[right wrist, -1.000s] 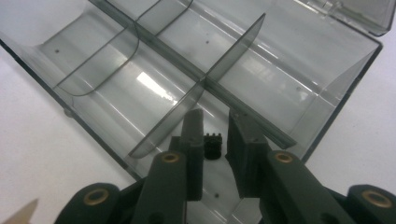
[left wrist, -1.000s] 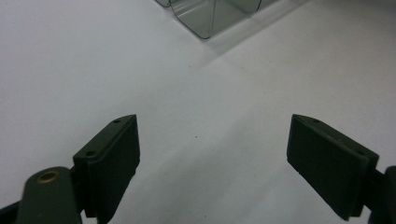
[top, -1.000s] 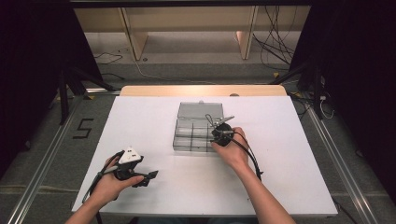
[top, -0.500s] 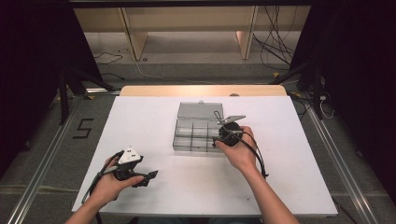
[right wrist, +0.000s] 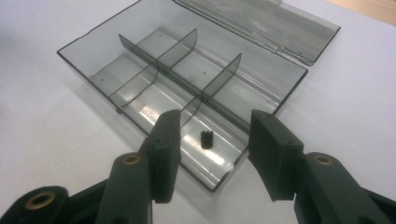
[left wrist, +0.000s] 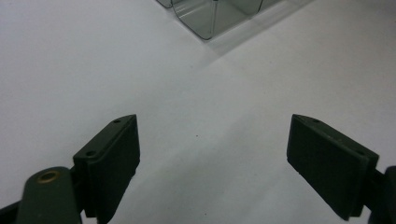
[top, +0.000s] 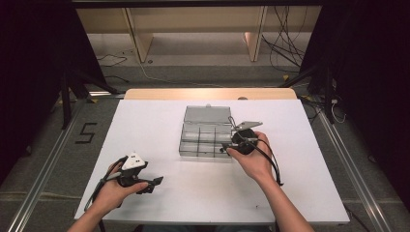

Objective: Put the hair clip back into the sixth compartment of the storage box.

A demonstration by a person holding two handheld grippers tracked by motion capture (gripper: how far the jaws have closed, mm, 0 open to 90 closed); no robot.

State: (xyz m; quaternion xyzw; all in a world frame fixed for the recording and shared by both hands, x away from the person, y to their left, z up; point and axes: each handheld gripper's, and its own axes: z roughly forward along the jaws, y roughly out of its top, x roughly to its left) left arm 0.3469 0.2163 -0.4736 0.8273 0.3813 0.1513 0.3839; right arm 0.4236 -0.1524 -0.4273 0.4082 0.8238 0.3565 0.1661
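A small black toothed part [right wrist: 206, 139] sits in the near corner compartment of our clear divider box [top: 205, 130] on the white desk [top: 309, 193]. We judge it light, rigid and easily flicked, best pinched across its sides. Our right gripper [right wrist: 212, 140] hovers just above, jaws open astride it; our left gripper [top: 145, 182] rests well apart, jaws wide, holding nothing.

Glossy smoky clear-plastic box [right wrist: 187, 88] on a smooth matt white tabletop [top: 159, 125] — matt black jaws, wooden far edge [top: 208, 94].
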